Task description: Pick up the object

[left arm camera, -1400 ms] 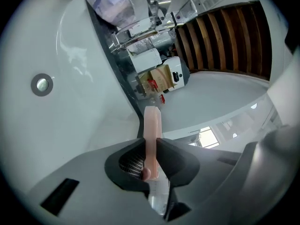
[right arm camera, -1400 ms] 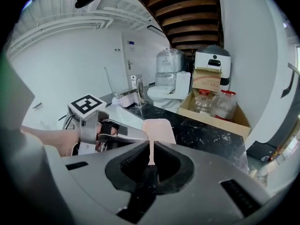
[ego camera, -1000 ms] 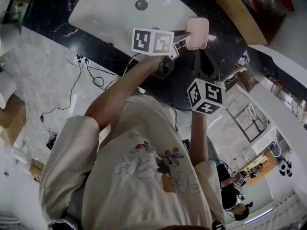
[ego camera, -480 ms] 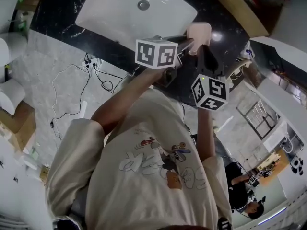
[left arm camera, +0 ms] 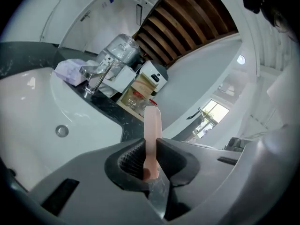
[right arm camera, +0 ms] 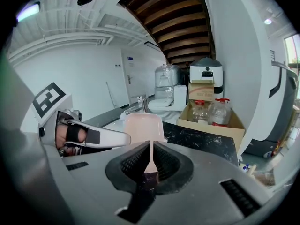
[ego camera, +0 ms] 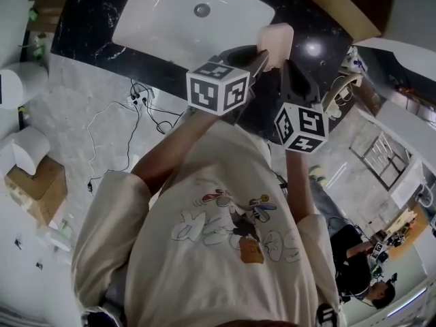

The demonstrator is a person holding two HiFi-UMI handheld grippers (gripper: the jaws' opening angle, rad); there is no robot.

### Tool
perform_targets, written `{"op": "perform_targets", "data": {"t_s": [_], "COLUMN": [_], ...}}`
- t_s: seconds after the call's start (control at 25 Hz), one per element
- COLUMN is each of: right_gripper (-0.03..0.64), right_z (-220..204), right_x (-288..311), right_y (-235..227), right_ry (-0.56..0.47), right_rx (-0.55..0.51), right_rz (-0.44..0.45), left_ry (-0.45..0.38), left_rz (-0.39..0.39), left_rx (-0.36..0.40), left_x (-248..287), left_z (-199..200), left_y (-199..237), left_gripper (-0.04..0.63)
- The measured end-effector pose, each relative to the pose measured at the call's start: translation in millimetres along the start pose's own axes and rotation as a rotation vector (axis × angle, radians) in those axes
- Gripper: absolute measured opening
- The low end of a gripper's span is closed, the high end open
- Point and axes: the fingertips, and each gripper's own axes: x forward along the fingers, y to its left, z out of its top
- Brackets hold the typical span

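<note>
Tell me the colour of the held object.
The object is pale pink; right gripper view shows it best.

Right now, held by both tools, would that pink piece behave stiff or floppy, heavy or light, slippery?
Probably stiff: the pink piece stands straight out of the left tool with no sag. Likely light: it looks thin edge-on, and the right tool holds it by a narrow lip. That smooth surface might slip or pivot there.

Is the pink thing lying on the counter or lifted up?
Lifted: left gripper and right gripper both pinch the pink thing above the counter.
</note>
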Motion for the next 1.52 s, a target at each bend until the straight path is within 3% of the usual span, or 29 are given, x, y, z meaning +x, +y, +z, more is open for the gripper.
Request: {"op": "perform_targets", "data": {"t_s": [0.28, 0.6, 0.88, 1.52], "right_gripper": [0.034, 0.034, 0.032, 0.029], "right_z": [11.6, 27.9, 30.1, 13.5], "right_x": [-20.5, -39.7, -40.9, -60.0], "right_y": [3.5, 1.3, 20.3, 46.5], "right_ry": [-0.073, -0.148, -0.143, -0.105], "right_rx": [0.101, 0.169, 0.192, 0.171], "right_rz": [0.011, 0.011, 0.136, 0.167], "left_ry": [-0.054, -0.075, -0.064, -0.045], "left_rz": [0.039, 0.042, 0.041, 0.029], "left_rx": [0.198, 0.322, 0.375, 0.401], "left_x": [-19.9, -40.1, -51.7, -79.8], "left_z": [17.4, 27.0, 29.7, 7.6], "left_y": [-25.8, -53.7, -61.9, -72.3], "left_gripper": [0.075, 0.075, 0.075, 0.075]}}
